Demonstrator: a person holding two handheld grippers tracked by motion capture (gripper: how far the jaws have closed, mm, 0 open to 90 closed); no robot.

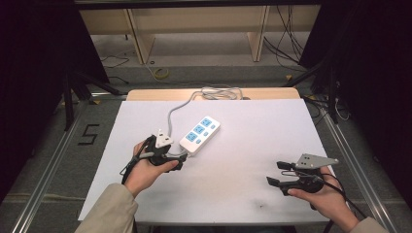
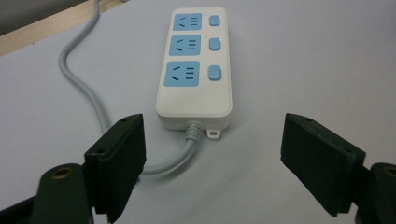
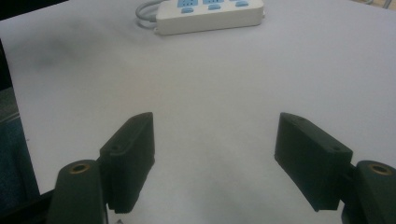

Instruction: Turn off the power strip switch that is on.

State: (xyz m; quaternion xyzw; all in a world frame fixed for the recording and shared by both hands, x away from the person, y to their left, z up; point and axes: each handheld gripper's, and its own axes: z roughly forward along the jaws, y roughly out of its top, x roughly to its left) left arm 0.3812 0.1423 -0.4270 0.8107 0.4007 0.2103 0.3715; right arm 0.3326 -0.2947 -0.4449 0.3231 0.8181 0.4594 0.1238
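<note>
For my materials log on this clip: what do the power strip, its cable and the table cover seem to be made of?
Power strip: looks like moulded plastic, glossy white shell with soft reflections, and matte light-blue socket faces and switches. Cable: pale grey, smooth and flexible, curving freely, probably a rubber or PVC sheath. Table cover: flat matte white sheet, faintly smudged; paper or foam board, which one is unclear.

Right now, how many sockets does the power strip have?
3, in a row down the power strip: one nearest the cable end, one in the middle, one farthest away. None seem hidden.
</note>
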